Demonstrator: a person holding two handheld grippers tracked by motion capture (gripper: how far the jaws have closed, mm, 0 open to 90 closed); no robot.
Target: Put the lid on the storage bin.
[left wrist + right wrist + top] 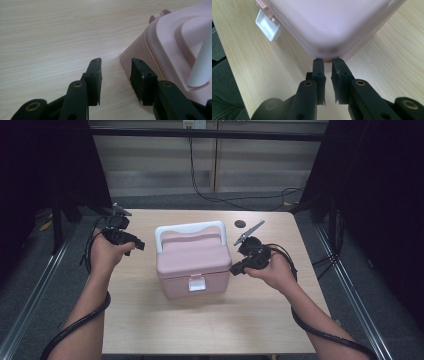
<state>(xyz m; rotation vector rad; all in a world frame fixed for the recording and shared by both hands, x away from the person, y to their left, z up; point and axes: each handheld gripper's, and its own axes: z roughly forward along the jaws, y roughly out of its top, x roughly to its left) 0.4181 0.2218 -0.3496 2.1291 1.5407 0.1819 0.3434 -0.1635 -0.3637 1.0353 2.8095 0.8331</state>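
Pink box (194, 262) sits mid-tabletop (150, 320), bare wood all round. Left gripper (140, 244) at its 9 o'clock, jaws part-open, empty; right gripper (234, 269) at 3 o'clock, jaws narrowly apart at a corner, gripping nothing.

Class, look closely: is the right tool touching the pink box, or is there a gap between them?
Cannot tell. In the right gripper view the right tool sits with its jaw tips right at a corner of the pink box, slightly parted, but neither contact nor gap shows plainly.

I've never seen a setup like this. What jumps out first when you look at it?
A pink box with a white handle and a white latch sits in the middle of the wooden table. A person's hands come in on either side of it, each holding a black claw: the left claw a little way off, the right claw right up at the box's corner.
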